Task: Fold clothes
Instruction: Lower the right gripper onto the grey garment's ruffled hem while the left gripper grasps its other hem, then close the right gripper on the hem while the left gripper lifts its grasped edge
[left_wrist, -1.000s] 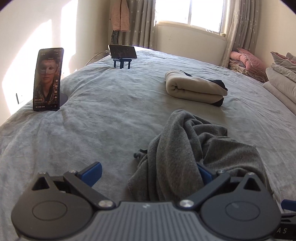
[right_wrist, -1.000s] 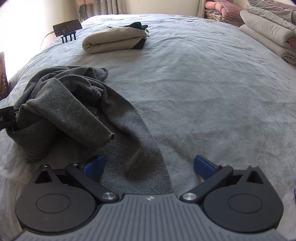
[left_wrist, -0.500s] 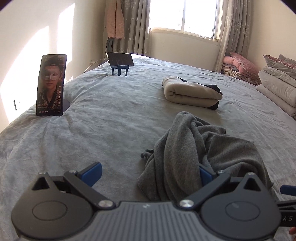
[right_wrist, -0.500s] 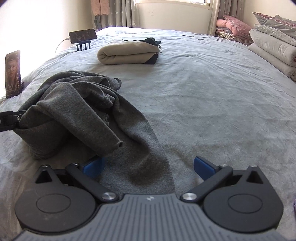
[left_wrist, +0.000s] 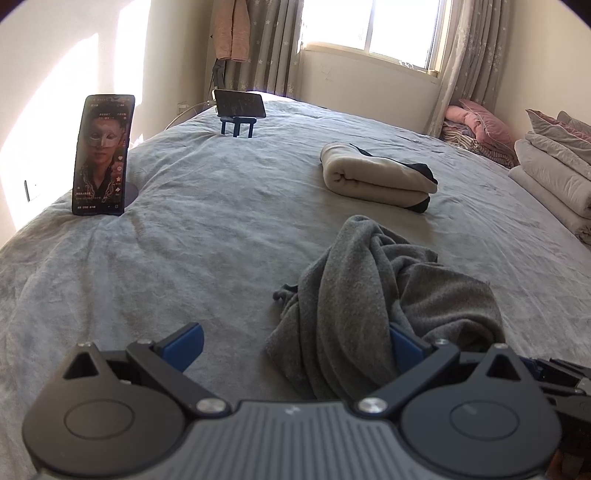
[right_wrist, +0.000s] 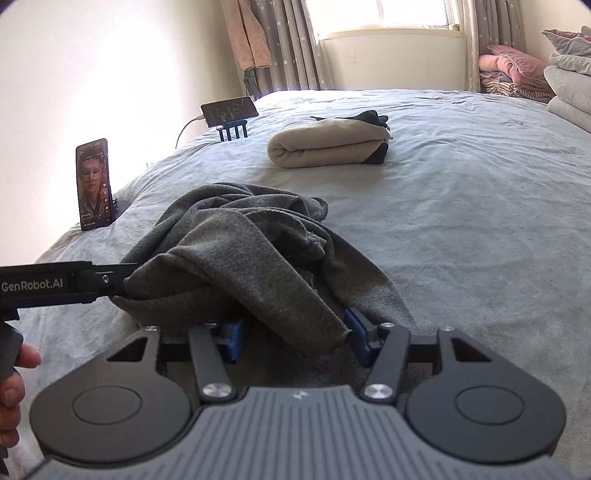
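A crumpled grey garment (left_wrist: 351, 295) lies on the grey bed (left_wrist: 207, 229). My left gripper (left_wrist: 295, 343) is open wide, and the garment's near edge drapes over its right finger. In the right wrist view the garment (right_wrist: 240, 251) is bunched up, and my left gripper (right_wrist: 123, 282) reaches into its left side. My right gripper (right_wrist: 293, 338) has its jaws drawn in on a fold of the grey cloth, which fills the gap between the blue pads. Farther back lies a folded beige garment (left_wrist: 373, 177) with dark trim.
A phone (left_wrist: 101, 155) stands upright at the bed's left edge. Another phone (left_wrist: 240, 104) sits on a blue stand at the far edge. Folded bedding (left_wrist: 550, 177) and pink pillows (left_wrist: 476, 122) are stacked on the right. A person's hand (right_wrist: 14, 380) holds the left gripper.
My right gripper's jaws have narrowed from wide open onto the grey fold. Both grippers have tilted up, and the garment now bunches higher between them.
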